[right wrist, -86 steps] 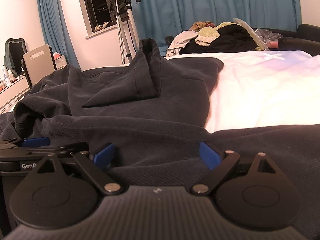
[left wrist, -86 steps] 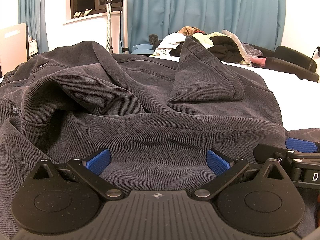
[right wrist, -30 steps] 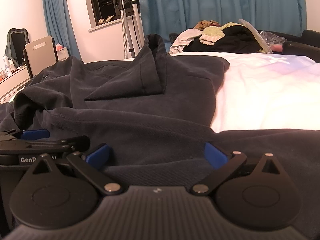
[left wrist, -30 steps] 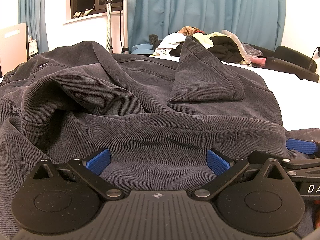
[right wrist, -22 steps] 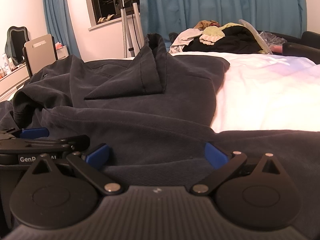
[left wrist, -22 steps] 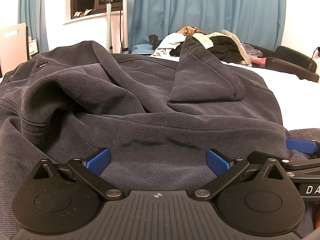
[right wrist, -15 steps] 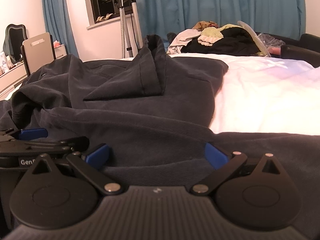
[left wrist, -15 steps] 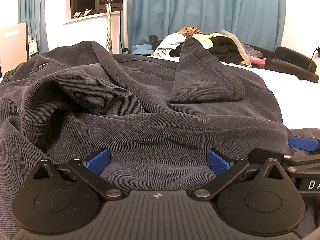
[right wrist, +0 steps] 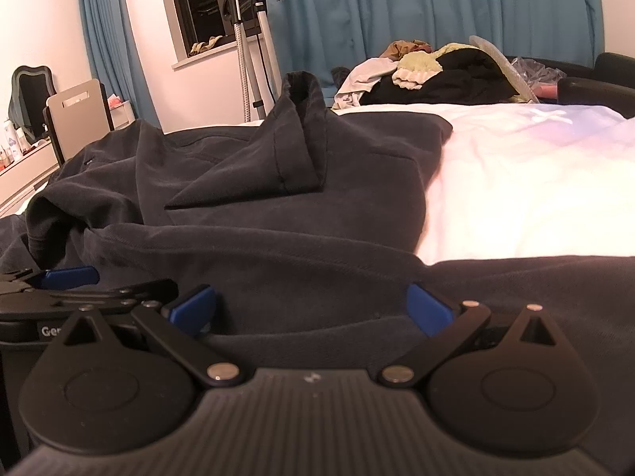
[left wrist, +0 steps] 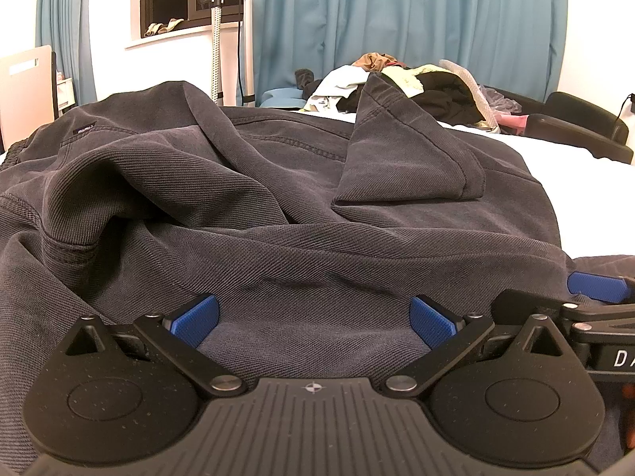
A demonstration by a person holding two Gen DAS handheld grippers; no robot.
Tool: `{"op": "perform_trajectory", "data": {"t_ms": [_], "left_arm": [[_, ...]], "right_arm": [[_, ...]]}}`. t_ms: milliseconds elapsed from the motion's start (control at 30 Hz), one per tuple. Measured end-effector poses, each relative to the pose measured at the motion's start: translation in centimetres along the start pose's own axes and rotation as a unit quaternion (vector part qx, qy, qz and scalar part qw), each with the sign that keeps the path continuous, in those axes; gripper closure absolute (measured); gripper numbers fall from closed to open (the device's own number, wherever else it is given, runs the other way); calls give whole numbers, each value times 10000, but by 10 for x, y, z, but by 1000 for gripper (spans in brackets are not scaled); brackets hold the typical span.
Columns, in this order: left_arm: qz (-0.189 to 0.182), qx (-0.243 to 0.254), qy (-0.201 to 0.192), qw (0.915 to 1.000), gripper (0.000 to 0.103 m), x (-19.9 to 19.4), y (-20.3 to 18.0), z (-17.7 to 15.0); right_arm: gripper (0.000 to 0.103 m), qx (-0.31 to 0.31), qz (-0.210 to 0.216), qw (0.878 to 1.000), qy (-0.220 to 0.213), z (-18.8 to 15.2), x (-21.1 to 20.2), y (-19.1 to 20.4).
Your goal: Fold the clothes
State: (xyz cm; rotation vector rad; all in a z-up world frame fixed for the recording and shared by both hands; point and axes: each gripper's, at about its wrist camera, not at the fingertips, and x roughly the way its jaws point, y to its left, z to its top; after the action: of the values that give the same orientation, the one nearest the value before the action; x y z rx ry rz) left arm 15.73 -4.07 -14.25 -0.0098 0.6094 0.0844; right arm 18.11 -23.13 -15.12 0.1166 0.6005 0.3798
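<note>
The dark garment [left wrist: 301, 246] is spread, wrinkled, over the white bed [right wrist: 535, 182], with one flap [left wrist: 401, 158] standing up. Its near edge lies between the spread jaws of the left gripper [left wrist: 313, 319] and the right gripper [right wrist: 309, 305], set side by side. For a good fold, both jaws should be closed on the hem at one level, so that the cloth is lifted evenly.

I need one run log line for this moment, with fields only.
task: fold clothes | left gripper: open, at near edge of dark garment | right gripper: open, same edge | garment: rumpled on white bed
</note>
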Motion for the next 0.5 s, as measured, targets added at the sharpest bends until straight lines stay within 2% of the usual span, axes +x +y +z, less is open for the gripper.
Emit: {"op": "perform_trajectory", "data": {"t_ms": [500], "left_arm": [[2,-7,8,10000,0,2,1,1]], "right_arm": [[0,-46,-67,9999,73,0,4,1]]}}
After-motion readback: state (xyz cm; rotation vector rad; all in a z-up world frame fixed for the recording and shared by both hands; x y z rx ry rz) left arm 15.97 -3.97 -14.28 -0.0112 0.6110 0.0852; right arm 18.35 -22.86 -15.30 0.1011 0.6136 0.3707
